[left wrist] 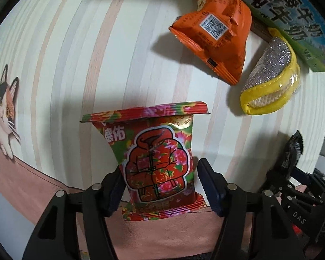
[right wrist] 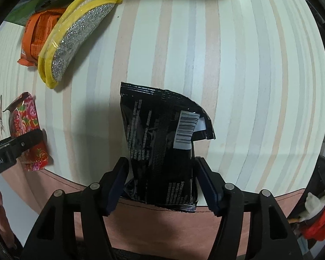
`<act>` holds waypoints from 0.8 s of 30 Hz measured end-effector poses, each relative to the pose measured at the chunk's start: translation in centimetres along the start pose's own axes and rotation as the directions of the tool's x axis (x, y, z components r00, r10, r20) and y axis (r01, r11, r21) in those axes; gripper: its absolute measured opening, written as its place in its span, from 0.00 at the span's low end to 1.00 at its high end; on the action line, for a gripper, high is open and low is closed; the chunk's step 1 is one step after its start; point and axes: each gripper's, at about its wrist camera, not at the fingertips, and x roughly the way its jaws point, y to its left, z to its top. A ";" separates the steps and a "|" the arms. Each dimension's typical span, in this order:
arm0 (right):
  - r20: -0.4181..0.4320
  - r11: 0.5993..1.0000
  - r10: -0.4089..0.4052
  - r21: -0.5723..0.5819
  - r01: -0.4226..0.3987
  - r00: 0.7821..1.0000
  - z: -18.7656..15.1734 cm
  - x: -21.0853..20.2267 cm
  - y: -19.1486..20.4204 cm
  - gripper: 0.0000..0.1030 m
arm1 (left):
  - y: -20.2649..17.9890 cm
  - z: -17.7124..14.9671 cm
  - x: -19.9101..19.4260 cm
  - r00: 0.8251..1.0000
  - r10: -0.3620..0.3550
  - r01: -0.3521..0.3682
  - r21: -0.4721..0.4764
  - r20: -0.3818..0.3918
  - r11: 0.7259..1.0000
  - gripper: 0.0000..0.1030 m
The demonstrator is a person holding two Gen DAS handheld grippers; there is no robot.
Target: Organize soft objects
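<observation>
1. The tabletop (right wrist: 238, 65) carries four soft items; the green carton (left wrist: 296, 21) stands at its far edge
2. The orange pouch (left wrist: 216, 34) and the yellow-rimmed sponge (left wrist: 270, 78) lie beside the carton, apparently already grouped
3. The left gripper (left wrist: 160, 186) straddles the red floral packet (left wrist: 158, 158); the jaws stand open, the right pad clear
4. The right gripper (right wrist: 162, 184) straddles the black packet (right wrist: 162, 143), jaws open
5. Both packets are judged still to be moved
</observation>
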 end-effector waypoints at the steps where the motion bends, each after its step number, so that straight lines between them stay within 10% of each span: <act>1: 0.003 1.000 -0.009 0.001 0.009 1.000 -0.1 0.0 0.2 0.65 | -0.8 0.1 0.0 1.000 0.014 -0.014 0.003 0.001 1.000 0.60; 11: 0.025 0.997 -0.067 -0.026 0.068 0.997 -0.9 0.4 2.4 0.65 | -4.4 -0.7 0.6 0.998 0.064 -0.064 0.015 0.009 0.998 0.47; 14: 0.005 0.999 -0.053 -0.004 0.053 0.999 -0.6 0.9 1.5 0.67 | -3.8 -1.2 1.1 0.999 -0.017 0.017 0.001 -0.050 1.000 0.63; 17: -0.017 0.997 -0.070 0.027 0.070 0.997 -0.4 1.5 -0.2 0.89 | -4.0 -1.8 1.5 0.997 -0.070 0.070 -0.014 -0.045 0.997 0.79; 24: -0.001 0.997 -0.041 0.061 0.041 0.999 -0.3 1.8 -0.4 0.94 | -6.3 -1.9 2.7 0.999 -0.026 0.024 -0.045 -0.040 0.999 0.94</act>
